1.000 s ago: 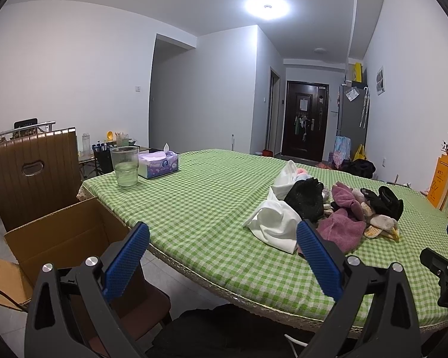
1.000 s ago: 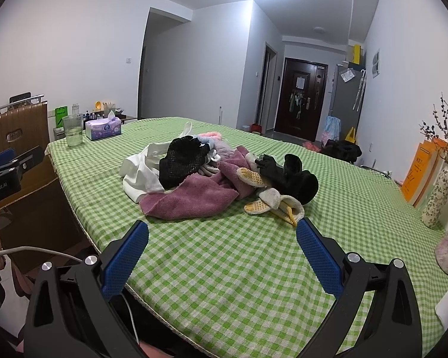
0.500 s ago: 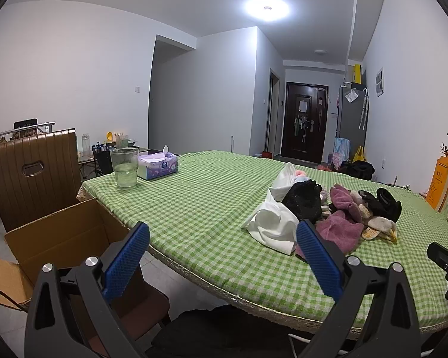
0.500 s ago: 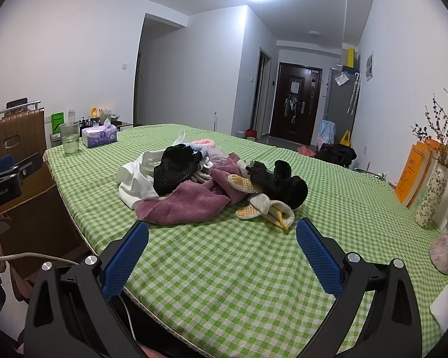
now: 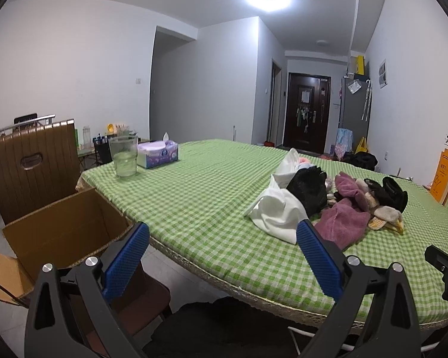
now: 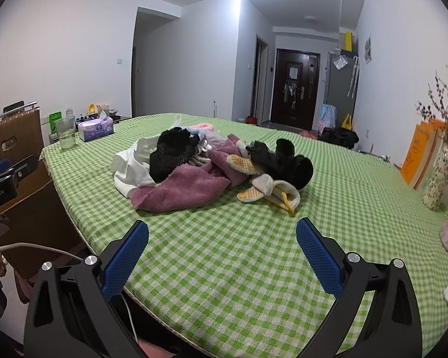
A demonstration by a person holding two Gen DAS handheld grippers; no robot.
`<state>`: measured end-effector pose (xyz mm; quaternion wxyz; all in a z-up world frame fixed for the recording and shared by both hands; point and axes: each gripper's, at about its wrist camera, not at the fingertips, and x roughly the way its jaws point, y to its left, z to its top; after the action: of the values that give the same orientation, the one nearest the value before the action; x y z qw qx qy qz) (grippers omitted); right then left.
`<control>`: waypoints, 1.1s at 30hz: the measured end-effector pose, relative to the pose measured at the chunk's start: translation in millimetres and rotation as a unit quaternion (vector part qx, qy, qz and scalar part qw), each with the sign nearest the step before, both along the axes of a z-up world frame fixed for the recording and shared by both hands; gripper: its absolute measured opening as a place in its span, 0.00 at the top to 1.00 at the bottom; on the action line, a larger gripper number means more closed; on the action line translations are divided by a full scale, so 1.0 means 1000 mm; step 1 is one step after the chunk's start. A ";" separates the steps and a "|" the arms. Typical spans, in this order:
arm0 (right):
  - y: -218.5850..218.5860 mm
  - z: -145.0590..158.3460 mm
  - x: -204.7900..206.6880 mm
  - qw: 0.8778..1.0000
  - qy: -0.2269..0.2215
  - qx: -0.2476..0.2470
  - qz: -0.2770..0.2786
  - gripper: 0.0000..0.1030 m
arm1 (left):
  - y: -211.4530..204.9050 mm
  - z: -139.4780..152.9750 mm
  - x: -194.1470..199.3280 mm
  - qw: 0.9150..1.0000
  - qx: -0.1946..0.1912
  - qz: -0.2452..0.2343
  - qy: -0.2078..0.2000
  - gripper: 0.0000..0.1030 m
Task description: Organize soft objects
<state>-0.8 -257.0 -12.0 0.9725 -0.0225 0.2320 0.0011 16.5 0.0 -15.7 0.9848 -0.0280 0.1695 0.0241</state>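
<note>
Heap of soft things (image 6: 212, 164) near the middle of a green checked table (image 6: 254, 268): white cloth (image 5: 279, 214), mauve towel (image 6: 182, 189), black knits, yellow-dotted gloves (image 6: 267, 192). Likely light, limp and tangled, so best pinched at a raised fold or loose edge. Left gripper (image 5: 222, 258) and right gripper (image 6: 222, 256) short of the heap, jaws wide apart, holding nothing. Open cardboard box (image 5: 59, 235) beside the table edge, apparently empty. Glass (image 5: 123, 156) with a little water
</note>
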 end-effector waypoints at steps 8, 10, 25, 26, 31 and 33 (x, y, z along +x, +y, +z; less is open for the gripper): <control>-0.011 -0.012 0.021 1.000 0.016 0.017 -0.009 0.08 | -0.003 -0.017 0.017 0.999 0.018 0.001 0.031 0.07; -0.013 -0.015 0.027 1.000 0.019 0.022 -0.010 0.08 | -0.004 -0.020 0.022 0.999 0.027 0.002 0.036 0.07; -0.026 -0.024 0.064 0.998 0.055 0.034 -0.024 0.08 | -0.010 -0.021 0.069 0.997 0.040 0.001 0.060 0.07; -0.027 -0.024 0.066 0.997 0.059 0.036 -0.024 0.08 | -0.010 -0.018 0.074 0.997 0.041 0.001 0.058 0.07; -0.034 -0.023 0.082 0.994 0.092 0.047 -0.034 0.08 | -0.014 -0.003 0.103 0.998 0.032 -0.013 0.059 0.07; -0.036 -0.020 0.089 0.993 0.100 0.047 -0.035 0.08 | -0.017 0.002 0.118 0.997 0.029 -0.022 0.069 0.07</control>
<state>87.9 -293.0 -32.4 0.9438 0.0312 0.3286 -0.0200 134.3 -17.2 -13.4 0.9715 0.0058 0.2368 0.0088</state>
